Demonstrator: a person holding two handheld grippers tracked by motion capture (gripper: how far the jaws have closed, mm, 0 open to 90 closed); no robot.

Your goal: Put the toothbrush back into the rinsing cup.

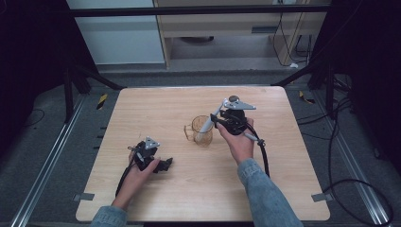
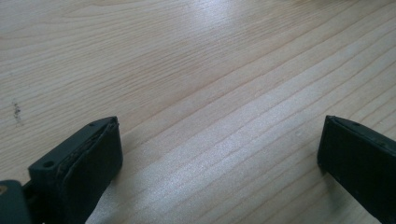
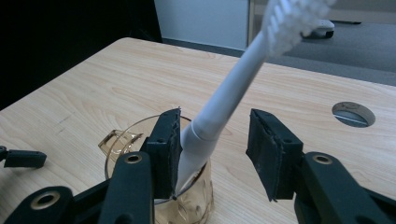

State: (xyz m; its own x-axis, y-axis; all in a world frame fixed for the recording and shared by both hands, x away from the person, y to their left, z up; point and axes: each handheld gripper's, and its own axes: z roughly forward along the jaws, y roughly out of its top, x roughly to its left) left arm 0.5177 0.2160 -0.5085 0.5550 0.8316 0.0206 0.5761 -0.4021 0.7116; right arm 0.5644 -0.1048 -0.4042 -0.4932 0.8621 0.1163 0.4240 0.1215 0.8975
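Amber glass cup (image 1: pixel 202 131) at centre frame held a white toothbrush (image 1: pixel 208 120), right gripper (image 1: pixel 218 120) alongside.
High view: brush leaned up-right; left gripper (image 1: pixel 163 164) rested well apart, lower left. Left gripper view: jaws wide over bare wooden table (image 2: pixel 196 84). Right gripper view: jaws parted, smooth handle (image 3: pixel 219 109) between, touching one pad, bristles upper right.
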